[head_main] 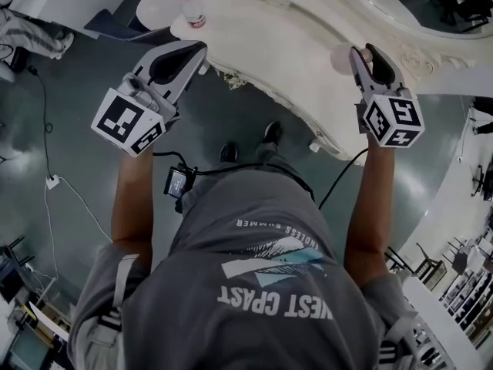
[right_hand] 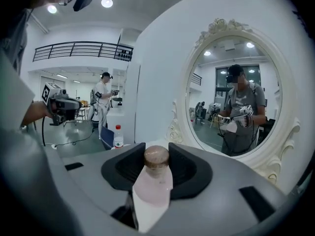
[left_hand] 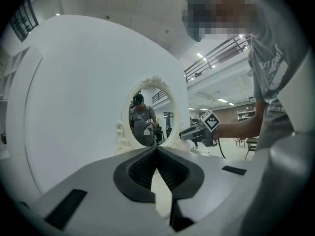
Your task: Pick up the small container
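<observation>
The small container (right_hand: 151, 183) is a pale pink bottle with a brownish round cap (right_hand: 156, 157). It stands between the dark pads of my right gripper (right_hand: 156, 167), which is shut on it. From the head view, the container (head_main: 343, 58) shows as a pinkish shape at the tip of the right gripper (head_main: 368, 58), over the white dressing table (head_main: 293, 45). My left gripper (left_hand: 156, 150) is shut with nothing in it and hangs at the table's left edge (head_main: 196, 52).
An oval mirror (right_hand: 236, 102) in an ornate white frame stands on the table and reflects the person. A water bottle (head_main: 192, 8) with a red cap stands at the table's far left end. Cables cross the dark floor (head_main: 54, 129) below.
</observation>
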Demonstrator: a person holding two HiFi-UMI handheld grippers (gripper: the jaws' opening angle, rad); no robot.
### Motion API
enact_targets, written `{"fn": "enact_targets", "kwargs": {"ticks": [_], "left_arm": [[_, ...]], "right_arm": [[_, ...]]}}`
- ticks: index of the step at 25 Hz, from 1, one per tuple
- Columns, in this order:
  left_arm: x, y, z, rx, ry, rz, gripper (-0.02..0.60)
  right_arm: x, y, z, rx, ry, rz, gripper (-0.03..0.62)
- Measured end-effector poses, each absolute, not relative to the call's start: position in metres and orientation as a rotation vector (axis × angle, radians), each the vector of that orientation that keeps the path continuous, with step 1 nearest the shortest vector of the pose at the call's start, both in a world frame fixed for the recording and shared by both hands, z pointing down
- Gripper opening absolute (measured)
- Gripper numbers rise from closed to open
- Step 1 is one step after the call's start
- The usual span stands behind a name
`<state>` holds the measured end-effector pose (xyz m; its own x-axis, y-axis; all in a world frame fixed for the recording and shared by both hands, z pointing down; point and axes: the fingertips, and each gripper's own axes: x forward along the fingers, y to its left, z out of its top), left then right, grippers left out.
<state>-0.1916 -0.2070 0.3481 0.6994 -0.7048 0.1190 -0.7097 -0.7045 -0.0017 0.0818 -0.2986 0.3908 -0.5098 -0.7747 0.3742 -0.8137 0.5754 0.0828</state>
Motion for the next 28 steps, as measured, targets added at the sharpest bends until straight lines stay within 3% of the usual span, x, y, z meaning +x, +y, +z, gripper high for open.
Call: {"fn": "enact_targets", "kwargs": {"ticks": [28], "left_arm": [[-0.147, -0.185, 0.332, 2.972, -0.941, 0.126, 0.015]], "right_arm": [[0.131, -0.201, 0.289, 1.450, -2.421, 0.081, 0.166]]}}
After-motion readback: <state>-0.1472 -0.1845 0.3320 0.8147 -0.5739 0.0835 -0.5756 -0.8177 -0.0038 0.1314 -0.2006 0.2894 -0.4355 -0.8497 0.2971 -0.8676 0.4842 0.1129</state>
